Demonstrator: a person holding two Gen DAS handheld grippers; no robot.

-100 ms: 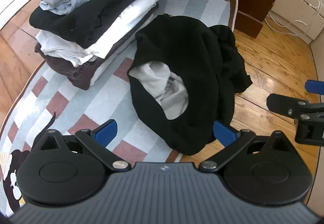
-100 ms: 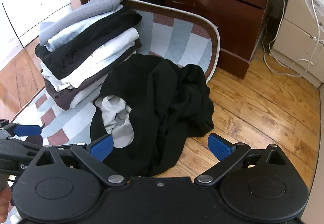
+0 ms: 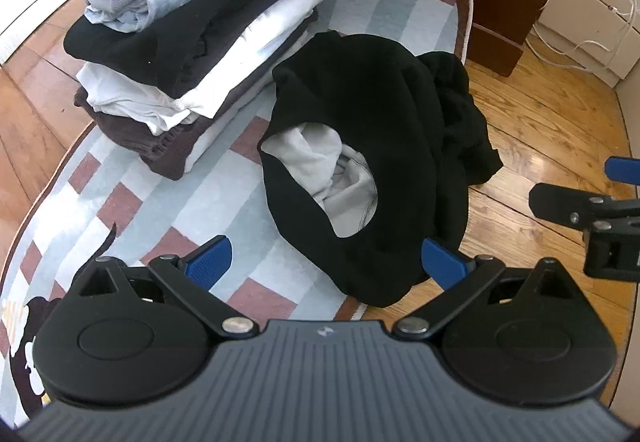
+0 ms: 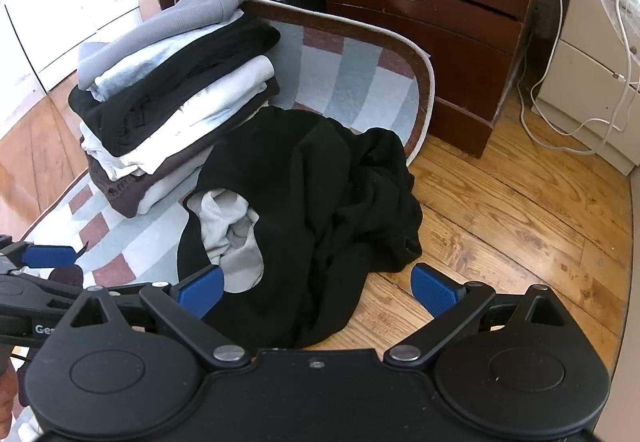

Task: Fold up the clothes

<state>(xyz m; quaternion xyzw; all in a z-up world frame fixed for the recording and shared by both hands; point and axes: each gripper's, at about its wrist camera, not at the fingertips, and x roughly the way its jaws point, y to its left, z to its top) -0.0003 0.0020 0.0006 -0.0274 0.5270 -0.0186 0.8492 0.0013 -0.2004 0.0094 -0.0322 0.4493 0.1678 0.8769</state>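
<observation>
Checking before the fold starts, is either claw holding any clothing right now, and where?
Nothing is held. The left claw and right claw are open above the crumpled black garment.

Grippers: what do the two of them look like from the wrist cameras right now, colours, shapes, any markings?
Both match: the left gripper and the right gripper each have a ribbed dark grey body, two round black housings with triangular cut-outs, and black link arms on silver pivot pins. The fingers carry blue textured pads. The left gripper's side, seen from the right wrist camera, bears white lettering starting "Ge". No cables or sleeves show.
</observation>
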